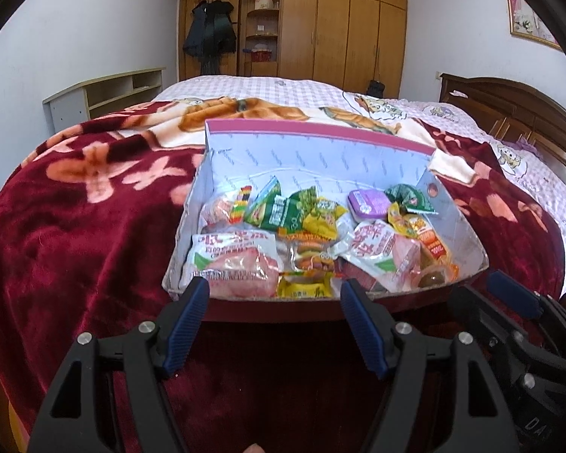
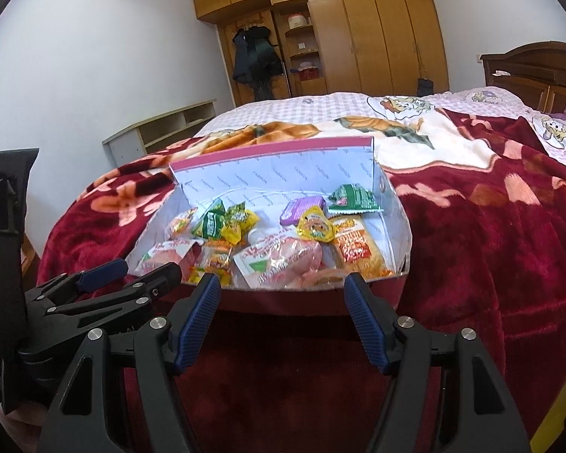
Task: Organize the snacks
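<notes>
Reds, pinks and bright wrappers on the bed

A deep red blanket (image 1: 75, 226) with salmon-pink flower shapes lies over a pink-and-white checked sheet (image 1: 268, 88). The box (image 1: 320, 151) is white inside with a magenta top edge; its snacks (image 1: 302, 226) are green, yellow, orange, pink and purple. The far wardrobe (image 1: 343, 26) is honey-brown wood.

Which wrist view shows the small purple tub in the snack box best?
The left wrist view: the purple tub shows its whole lid, unobstructed, near the back of the box. In the right wrist view the same tub looks smaller and more oblique, and a yellow packet covers its near edge.
</notes>
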Available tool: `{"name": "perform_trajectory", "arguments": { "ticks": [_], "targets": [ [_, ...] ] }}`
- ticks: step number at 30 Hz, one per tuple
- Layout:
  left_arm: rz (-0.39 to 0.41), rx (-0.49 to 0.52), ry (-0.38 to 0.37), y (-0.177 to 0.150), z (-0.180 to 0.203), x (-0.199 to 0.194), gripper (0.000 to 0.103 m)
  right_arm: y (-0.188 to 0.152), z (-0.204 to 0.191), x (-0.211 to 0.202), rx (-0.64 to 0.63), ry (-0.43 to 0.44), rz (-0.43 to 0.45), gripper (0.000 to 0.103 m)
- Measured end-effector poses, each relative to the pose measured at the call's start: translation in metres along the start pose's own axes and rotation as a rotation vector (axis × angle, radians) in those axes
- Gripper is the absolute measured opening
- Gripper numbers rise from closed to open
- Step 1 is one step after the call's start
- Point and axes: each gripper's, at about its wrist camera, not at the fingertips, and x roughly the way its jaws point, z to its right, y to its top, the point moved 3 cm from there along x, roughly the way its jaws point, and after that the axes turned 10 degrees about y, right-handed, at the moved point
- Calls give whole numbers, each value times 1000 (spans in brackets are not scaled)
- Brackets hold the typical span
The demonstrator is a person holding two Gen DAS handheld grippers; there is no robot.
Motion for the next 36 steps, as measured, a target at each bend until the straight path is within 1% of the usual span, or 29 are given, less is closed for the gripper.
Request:
{"name": "perform_trajectory", "arguments": {
  "ticks": [14, 36],
  "targets": [
    [-24, 9, 1, -6, 1, 7, 76, -10, 7, 7, 32, 2, -31, 70],
    [-26, 8, 3, -6, 1, 7, 76, -11, 3, 8, 34, 8, -34, 70]
  ]
}}
